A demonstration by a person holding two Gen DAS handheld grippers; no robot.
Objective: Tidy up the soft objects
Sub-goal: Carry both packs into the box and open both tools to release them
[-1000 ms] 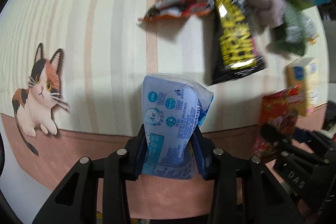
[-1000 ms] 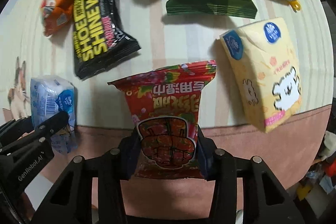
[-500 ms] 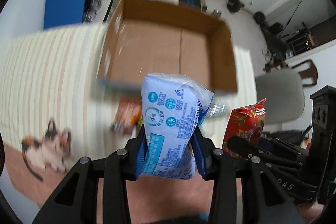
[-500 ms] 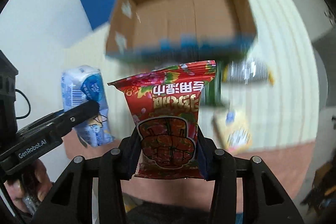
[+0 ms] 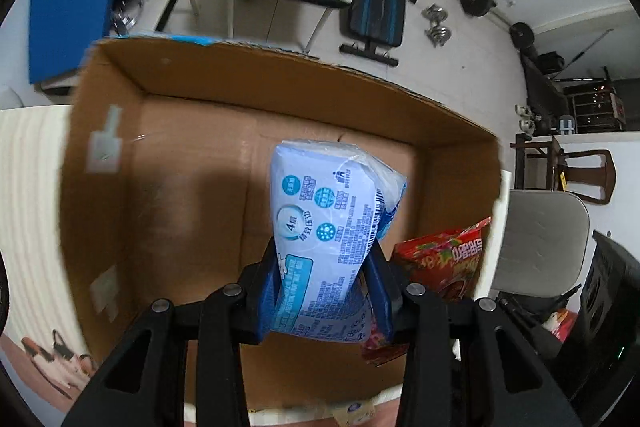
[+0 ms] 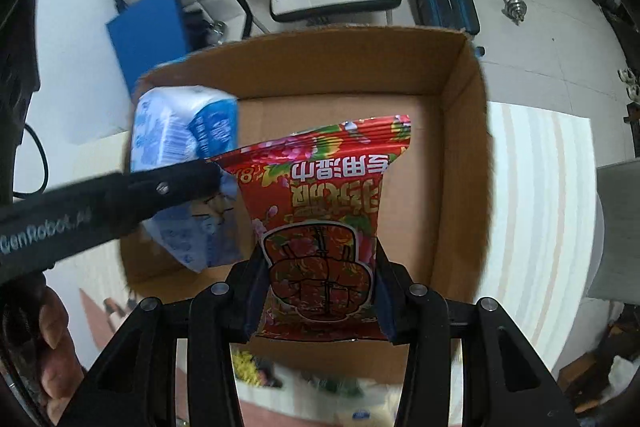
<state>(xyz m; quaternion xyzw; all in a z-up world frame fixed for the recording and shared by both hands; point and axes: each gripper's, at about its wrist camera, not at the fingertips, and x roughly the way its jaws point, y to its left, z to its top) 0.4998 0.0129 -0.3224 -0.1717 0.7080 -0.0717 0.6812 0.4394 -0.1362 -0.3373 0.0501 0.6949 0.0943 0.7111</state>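
While the left gripper (image 5: 326, 291) hung over the cardboard box (image 5: 280, 83), its blue pads were clamped on the lower part of a pale blue tissue pack (image 5: 328, 227), which stood up ahead of the fingers with bare box floor beyond it. Just to the right of those fingers poked the red snack bag (image 5: 444, 259), close against the box's right wall. From where I stood, the worry was that the soft pack was pinched only near one end; if the hold slackened unevenly it seemed likely to tip sideways onto the red bag rather than drop flat.

From the right wrist camera, the right gripper (image 6: 320, 291) was likewise closed on the bottom of the red snack bag (image 6: 332, 211), its crimped top pointing ahead over the box (image 6: 460, 147). The left gripper (image 6: 120, 195) reached across from the left, the tissue pack (image 6: 184, 155) sitting right at the bag's left edge; I could not tell whether they touched. With both tools crowded over one opening, I judged a collision the main risk, or one item landing on the other. The bag's slick film might also have slid out early.
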